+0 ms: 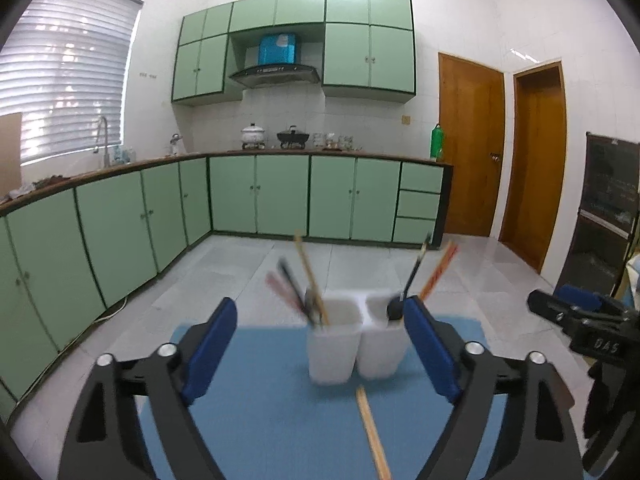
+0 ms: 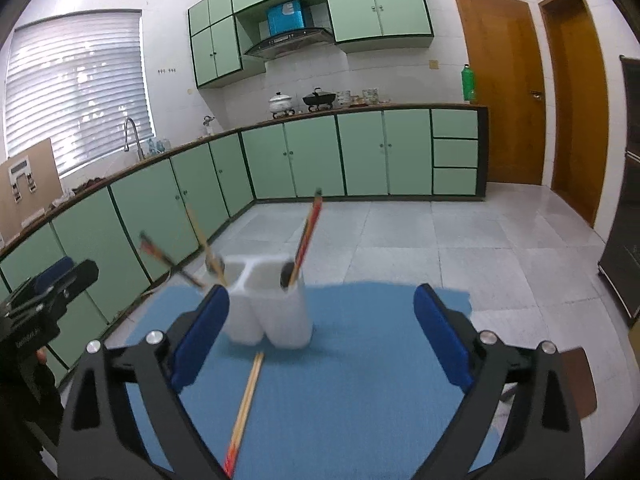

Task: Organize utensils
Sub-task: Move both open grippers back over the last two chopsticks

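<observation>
- Both the left gripper [image 1: 320, 344] and the right gripper [image 2: 322, 332] gape wide, holding nothing.
- A careless reach could knock over the white holder [image 1: 356, 344].
- The loose chopsticks [image 2: 248, 396] just before the holder may skid off the blue mat [image 2: 360, 380].

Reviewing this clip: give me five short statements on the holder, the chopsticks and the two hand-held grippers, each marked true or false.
1. The white holder has two compartments. True.
2. Chopsticks lie loose on the blue mat. True.
3. The left hand-held gripper is shut on a chopstick. False: its jaws stand open and hold nothing.
4. Both compartments are empty. False: utensils stand in each.
5. The right hand-held gripper is open. True.
</observation>
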A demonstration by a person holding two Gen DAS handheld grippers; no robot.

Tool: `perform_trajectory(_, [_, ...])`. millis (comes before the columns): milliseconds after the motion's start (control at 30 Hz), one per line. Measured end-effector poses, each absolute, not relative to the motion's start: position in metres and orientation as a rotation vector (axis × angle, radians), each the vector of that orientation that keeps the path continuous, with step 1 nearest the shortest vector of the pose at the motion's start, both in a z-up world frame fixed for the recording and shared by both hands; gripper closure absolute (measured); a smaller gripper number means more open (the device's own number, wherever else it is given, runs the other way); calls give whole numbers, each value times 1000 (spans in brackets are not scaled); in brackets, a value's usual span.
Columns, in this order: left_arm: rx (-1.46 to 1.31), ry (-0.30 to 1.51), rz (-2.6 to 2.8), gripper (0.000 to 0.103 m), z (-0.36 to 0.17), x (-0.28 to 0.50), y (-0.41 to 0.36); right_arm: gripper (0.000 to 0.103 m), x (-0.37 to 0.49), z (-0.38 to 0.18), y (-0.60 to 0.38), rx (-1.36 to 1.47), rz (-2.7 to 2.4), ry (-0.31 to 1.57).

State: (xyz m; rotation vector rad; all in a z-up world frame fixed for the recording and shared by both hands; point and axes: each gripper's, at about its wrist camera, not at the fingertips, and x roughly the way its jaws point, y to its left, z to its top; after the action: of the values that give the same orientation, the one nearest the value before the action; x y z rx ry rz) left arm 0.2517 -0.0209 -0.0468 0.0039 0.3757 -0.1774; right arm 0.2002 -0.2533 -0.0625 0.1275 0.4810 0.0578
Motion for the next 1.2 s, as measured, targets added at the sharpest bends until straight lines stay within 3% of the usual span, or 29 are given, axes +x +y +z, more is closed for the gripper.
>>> perform_trajectory(133, [16, 420, -153, 11, -80, 223, -11, 6, 165, -92, -246, 123, 41, 504])
perform_trajectory(467, [61, 638, -66, 10, -173, 191, 9, 5, 139, -177, -217, 116, 3, 728])
perform_trajectory(800, [79, 782, 10, 10, -221, 183, 24, 6, 124, -228, -178, 100, 60, 877])
perform_trajectory(1067, [60, 818, 39, 10, -224, 187, 29, 34, 130, -235, -152, 55, 116, 914])
perform_trajectory(1200, [61, 830, 42, 10, -226, 189, 28, 37, 134, -231, -144, 31, 131, 915])
